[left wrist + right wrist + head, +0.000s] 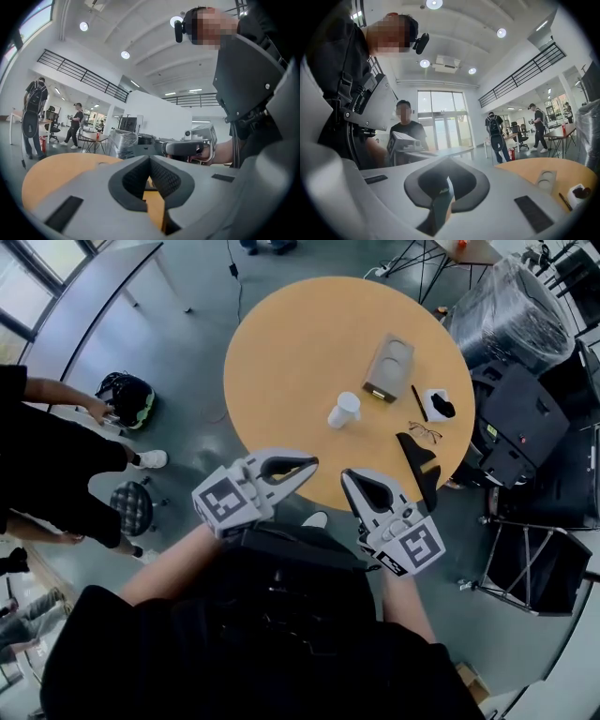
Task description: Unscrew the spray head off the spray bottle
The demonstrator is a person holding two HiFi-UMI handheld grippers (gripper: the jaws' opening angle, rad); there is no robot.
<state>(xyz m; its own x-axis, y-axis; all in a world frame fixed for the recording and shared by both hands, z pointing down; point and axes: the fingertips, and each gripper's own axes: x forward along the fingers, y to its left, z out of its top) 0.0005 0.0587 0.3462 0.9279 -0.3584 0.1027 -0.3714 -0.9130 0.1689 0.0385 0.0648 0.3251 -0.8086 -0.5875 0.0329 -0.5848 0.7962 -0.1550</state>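
Note:
A small white bottle-like container [344, 410] stands upright near the middle of the round orange table [291, 343]. Whether it carries a spray head I cannot tell. A black angular object [419, 465] lies at the table's near right edge. My left gripper [305, 465] and right gripper [349, 479] hang side by side over the near edge of the table, close to my chest and well short of the container. Both are shut with nothing between the jaws. The left gripper view shows its closed pads [161, 180] and the right gripper [187, 147] beside them. The right gripper view shows closed pads [464, 187].
On the table lie a grey box [388, 367], a pen [419, 402], eyeglasses [425, 433] and a white-and-black item [438, 404]. Black cases [520, 423] and a plastic-wrapped bundle [511, 310] stand to the right. A person [47, 446] and a stool [131, 507] are at the left.

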